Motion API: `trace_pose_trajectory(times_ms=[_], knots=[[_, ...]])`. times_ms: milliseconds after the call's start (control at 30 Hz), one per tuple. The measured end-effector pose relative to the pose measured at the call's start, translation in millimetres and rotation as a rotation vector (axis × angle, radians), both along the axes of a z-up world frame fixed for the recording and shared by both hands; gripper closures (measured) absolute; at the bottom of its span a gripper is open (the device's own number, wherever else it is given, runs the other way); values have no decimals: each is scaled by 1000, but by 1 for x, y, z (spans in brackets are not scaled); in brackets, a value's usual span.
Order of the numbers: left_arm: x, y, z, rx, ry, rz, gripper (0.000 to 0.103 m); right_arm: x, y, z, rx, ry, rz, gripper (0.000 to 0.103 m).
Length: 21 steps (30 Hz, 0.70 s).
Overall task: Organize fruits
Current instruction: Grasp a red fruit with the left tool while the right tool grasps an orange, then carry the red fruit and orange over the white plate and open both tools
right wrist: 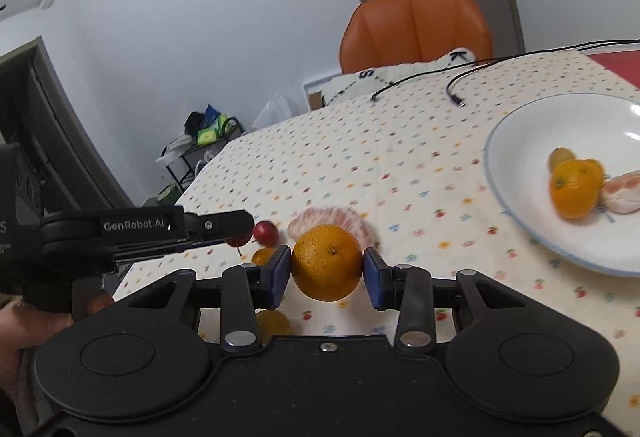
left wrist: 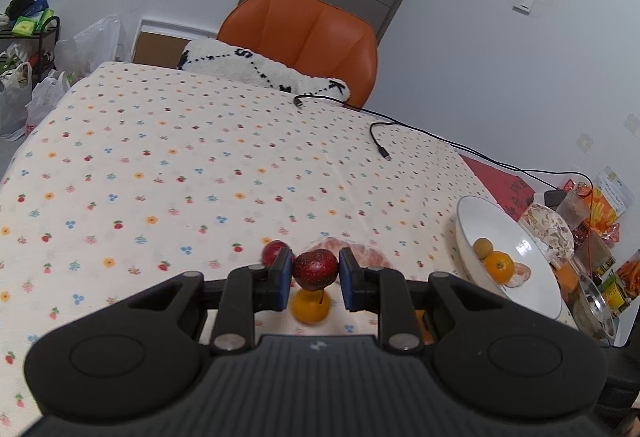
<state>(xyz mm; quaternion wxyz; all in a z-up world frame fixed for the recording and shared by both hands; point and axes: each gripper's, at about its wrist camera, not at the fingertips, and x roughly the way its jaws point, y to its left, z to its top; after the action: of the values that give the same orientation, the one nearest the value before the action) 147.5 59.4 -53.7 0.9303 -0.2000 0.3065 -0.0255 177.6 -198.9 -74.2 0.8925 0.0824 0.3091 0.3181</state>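
Observation:
In the left wrist view my left gripper (left wrist: 315,272) is shut on a small dark red fruit (left wrist: 315,268), lifted just above the flowered tablecloth. Under it lie a small yellow fruit (left wrist: 311,306), a second red fruit (left wrist: 273,251) and a peeled pink citrus segment (left wrist: 360,252). My right gripper (right wrist: 327,266) is shut on an orange (right wrist: 327,262), held above the table. A white plate (right wrist: 560,125) at the right holds another orange (right wrist: 574,191), a small greenish fruit (right wrist: 561,156) and a peeled segment (right wrist: 622,193). The left gripper (right wrist: 240,229) shows from the side in the right wrist view.
Black cables (left wrist: 380,141) cross the far right of the table. An orange chair (left wrist: 304,33) with a white knitted cloth (left wrist: 256,69) stands behind it. Snack packets and a metal bowl (left wrist: 596,305) crowd the right edge beyond the plate (left wrist: 520,233). Plastic bags (left wrist: 24,97) sit on the floor at left.

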Motion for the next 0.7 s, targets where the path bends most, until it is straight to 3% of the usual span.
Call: trace_pose_trajectory(times_ms=[700], knots=[[17, -66, 21, 25, -45, -130, 80, -3, -77, 16, 44, -54, -161, 66]])
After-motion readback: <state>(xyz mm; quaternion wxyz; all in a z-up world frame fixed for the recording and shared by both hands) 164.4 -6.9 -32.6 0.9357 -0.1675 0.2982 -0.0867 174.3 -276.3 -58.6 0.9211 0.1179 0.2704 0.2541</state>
